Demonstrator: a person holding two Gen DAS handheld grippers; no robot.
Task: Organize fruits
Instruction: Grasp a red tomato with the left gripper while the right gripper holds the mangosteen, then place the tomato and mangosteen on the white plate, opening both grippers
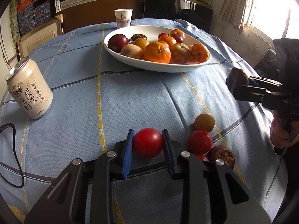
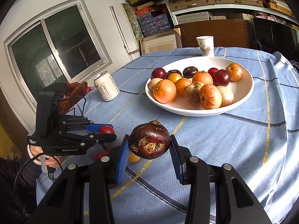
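My left gripper [image 1: 148,139] is shut on a red tomato [image 1: 148,142], low over the blue cloth; it also shows in the right wrist view [image 2: 107,129]. My right gripper [image 2: 149,145] is shut on a dark brown water chestnut [image 2: 149,139], held above the cloth; it also shows in the left wrist view [image 1: 238,77]. A white bowl [image 1: 168,68] holds several oranges, plums, pears and chestnuts. On the cloth beside my left gripper lie a second tomato [image 1: 200,142], a tan round fruit [image 1: 204,122] and another chestnut [image 1: 222,155].
A beige drink can [image 1: 29,91] stands at the table's left. A paper cup [image 1: 123,18] stands behind the bowl. A black cable [image 1: 15,149] runs over the left edge. Shelves with boxes and a window lie beyond.
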